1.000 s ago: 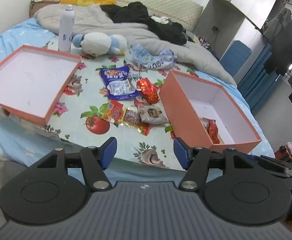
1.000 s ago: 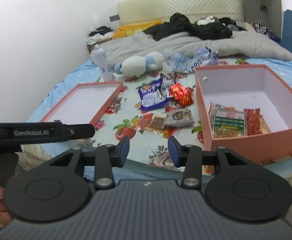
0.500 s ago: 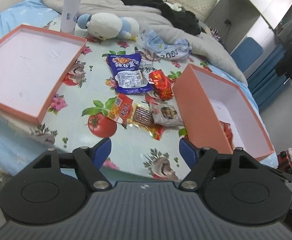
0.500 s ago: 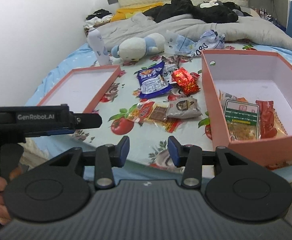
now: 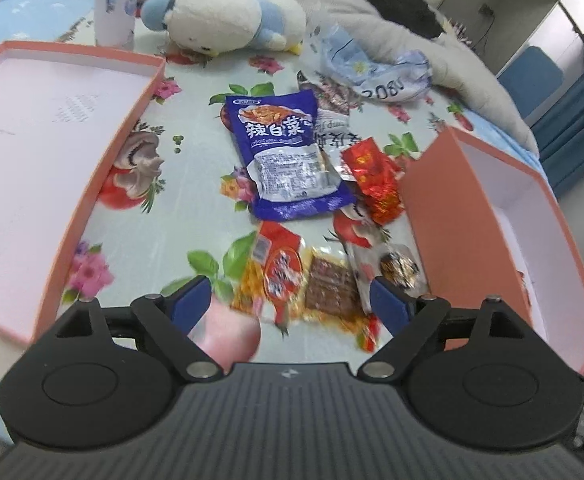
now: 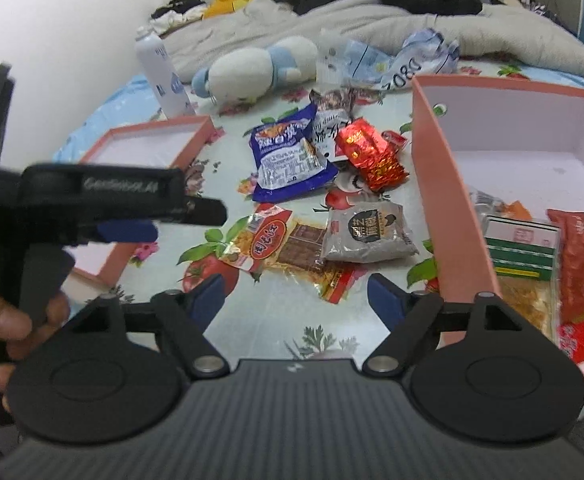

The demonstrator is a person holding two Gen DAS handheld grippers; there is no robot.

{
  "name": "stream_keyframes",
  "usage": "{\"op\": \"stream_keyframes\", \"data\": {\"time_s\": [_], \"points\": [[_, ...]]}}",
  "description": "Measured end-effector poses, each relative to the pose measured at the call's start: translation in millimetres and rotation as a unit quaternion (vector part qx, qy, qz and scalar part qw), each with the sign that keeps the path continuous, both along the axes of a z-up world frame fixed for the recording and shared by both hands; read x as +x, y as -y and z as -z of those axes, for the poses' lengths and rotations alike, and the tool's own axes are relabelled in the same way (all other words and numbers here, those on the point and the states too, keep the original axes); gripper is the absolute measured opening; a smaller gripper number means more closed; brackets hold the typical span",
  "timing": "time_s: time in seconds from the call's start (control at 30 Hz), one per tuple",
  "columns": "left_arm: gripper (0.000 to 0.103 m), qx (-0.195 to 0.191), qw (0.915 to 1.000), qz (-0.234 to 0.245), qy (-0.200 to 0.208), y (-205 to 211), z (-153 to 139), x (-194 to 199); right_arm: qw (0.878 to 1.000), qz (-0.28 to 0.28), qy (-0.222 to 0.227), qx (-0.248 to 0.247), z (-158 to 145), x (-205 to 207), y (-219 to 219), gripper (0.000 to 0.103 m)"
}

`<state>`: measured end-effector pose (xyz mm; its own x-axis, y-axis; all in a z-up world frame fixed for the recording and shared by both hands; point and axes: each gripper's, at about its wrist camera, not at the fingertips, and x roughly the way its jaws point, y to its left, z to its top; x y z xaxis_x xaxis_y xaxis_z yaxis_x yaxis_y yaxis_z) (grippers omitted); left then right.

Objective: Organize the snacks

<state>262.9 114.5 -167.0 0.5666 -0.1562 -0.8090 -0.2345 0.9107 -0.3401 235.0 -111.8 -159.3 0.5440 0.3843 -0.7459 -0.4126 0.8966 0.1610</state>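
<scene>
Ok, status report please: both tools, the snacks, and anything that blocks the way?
Left tool open, low over orange snack packet. Right tool open, empty. Box partly filled. Nothing blocking.

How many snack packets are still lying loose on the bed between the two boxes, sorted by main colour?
Blue packets: 1, the big pouch
Shiny red packets: 1
Orange-and-red packets: 1, the long one nearest the camera
Grey packets: 1
Brown and white packets, half tucked behind the blue pouch: 2
Total: 6
</scene>
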Motion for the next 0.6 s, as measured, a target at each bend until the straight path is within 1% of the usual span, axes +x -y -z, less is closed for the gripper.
{"op": "stream_keyframes", "data": {"time_s": [0.1,0.17,0.23,0.4,0.5,0.57,0.6], "points": [[0.09,-0.011,0.9999,0.0,-0.013,-8,16,29,1.0,0.012,0.016,-0.022,12,13,-8,0.08],[0.09,-0.024,0.9995,0.0,-0.021,-15,29,53,0.998,0.019,0.034,-0.048,19,23,-14,0.08],[0.091,-0.029,0.9992,-0.005,-0.028,-20,40,73,0.996,0.021,0.048,-0.068,27,33,-19,0.079],[0.091,-0.037,0.9987,-0.007,-0.034,-26,58,118,0.996,0.028,0.044,-0.079,45,57,-25,0.079],[0.091,-0.041,0.9987,-0.005,-0.031,-27,67,139,0.994,0.025,0.05,-0.098,53,66,-33,0.079],[0.091,-0.051,0.9985,-0.002,-0.02,-28,70,151,0.992,0.021,0.055,-0.111,59,73,-39,0.079],[0.091,-0.048,0.9987,-0.007,-0.015,-28,71,156,0.991,0.018,0.059,-0.122,63,76,-42,0.079]]}}
